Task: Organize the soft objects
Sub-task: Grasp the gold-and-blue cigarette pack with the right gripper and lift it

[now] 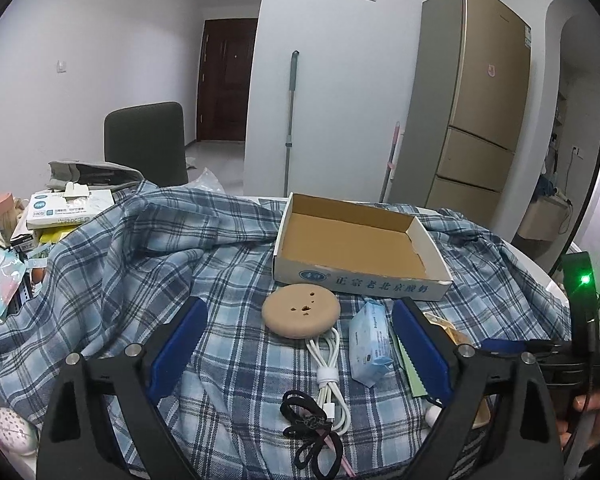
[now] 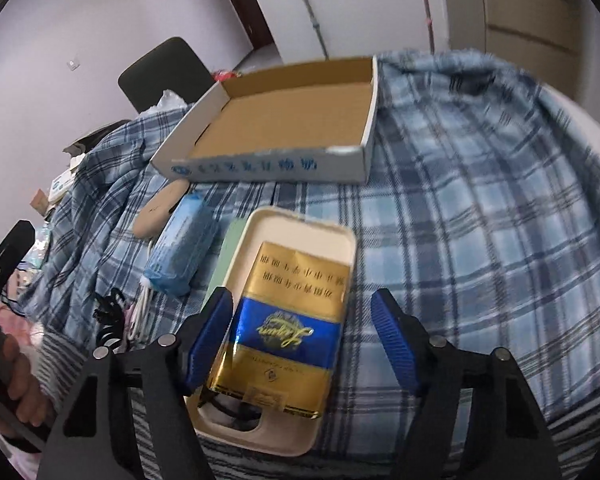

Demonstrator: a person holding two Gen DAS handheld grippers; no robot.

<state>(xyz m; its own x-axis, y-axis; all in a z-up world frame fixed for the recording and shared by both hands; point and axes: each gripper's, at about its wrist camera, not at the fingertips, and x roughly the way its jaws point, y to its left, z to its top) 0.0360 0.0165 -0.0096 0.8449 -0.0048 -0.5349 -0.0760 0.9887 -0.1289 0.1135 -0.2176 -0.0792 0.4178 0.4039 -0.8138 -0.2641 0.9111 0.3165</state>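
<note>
An empty cardboard box (image 1: 352, 240) sits on a blue plaid cloth (image 1: 140, 248); it also shows in the right wrist view (image 2: 284, 120). In front of it lie a tan round cushion (image 1: 300, 310), a blue tissue pack (image 1: 370, 346), a white cable (image 1: 330, 380) and black hair ties (image 1: 308, 424). My left gripper (image 1: 300, 352) is open above these. My right gripper (image 2: 300, 340) is open around a gold and blue packet (image 2: 288, 332) lying in a cream phone case (image 2: 284, 320). The tissue pack (image 2: 182, 248) lies to its left.
A pile of packets and wipes (image 1: 60, 208) sits at the table's left end. A dark chair (image 1: 144, 140) stands behind the table. A fridge (image 1: 472, 100) and a mop (image 1: 290, 120) stand by the far wall.
</note>
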